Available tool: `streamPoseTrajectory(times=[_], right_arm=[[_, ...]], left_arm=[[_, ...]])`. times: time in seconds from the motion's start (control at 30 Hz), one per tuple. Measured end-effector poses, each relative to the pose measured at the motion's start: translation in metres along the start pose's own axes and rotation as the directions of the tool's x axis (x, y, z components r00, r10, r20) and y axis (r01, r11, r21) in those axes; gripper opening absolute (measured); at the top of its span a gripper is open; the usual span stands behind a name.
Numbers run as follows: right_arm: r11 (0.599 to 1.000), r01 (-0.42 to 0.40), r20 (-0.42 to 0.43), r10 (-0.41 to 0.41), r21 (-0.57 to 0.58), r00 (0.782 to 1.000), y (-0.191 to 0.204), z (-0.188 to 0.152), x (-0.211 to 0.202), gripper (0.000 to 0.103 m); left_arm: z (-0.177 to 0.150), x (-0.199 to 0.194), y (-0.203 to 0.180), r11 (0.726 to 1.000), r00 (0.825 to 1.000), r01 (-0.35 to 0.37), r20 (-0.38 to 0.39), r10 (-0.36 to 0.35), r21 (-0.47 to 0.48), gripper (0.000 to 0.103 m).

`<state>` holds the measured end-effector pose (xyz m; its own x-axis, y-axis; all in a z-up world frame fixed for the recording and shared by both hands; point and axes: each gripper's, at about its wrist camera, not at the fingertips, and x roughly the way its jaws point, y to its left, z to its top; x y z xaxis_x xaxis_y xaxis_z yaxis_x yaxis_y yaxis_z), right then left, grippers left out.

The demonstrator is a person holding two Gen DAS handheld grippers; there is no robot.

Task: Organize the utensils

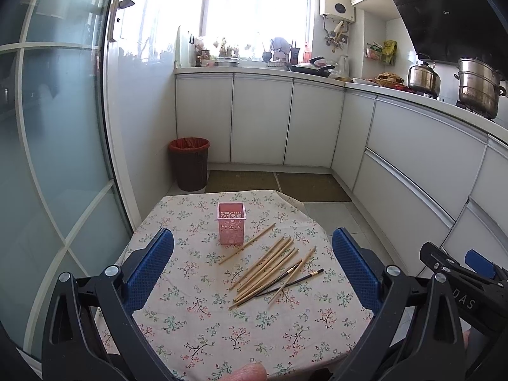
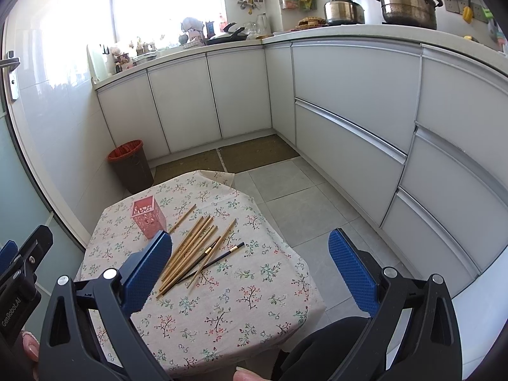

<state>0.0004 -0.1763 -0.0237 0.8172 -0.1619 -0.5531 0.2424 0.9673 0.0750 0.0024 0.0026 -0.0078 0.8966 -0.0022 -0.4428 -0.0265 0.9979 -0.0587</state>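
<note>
Both the left gripper (image 1: 252,263) and right gripper (image 2: 250,266) hover with jaws wide and empty over the worktop (image 1: 197,324), where chopsticks (image 1: 270,270) lie loose at four o'clock of the empty pink holder (image 1: 231,227): sorting not yet begun.

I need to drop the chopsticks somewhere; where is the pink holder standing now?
The pink holder stands upright on the floral tablecloth toward the table's far side, just left of the chopsticks, with the single chopstick nearest it.

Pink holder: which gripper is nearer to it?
Left. The left gripper faces the pink holder nearly head-on; the right gripper sits off to its right, with the holder left of its fingers.
</note>
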Motion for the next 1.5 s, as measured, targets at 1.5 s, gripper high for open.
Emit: streamPoseTrajectory(times=[1.5], right_arm=[[0.881, 0.061, -0.536, 0.230, 0.469, 0.812, -0.110, -0.074, 0.242, 0.096]], left_arm=[[-0.038, 0.349, -0.111, 0.920, 0.650, 0.364, -0.747, -0.138, 0.146, 0.096]])
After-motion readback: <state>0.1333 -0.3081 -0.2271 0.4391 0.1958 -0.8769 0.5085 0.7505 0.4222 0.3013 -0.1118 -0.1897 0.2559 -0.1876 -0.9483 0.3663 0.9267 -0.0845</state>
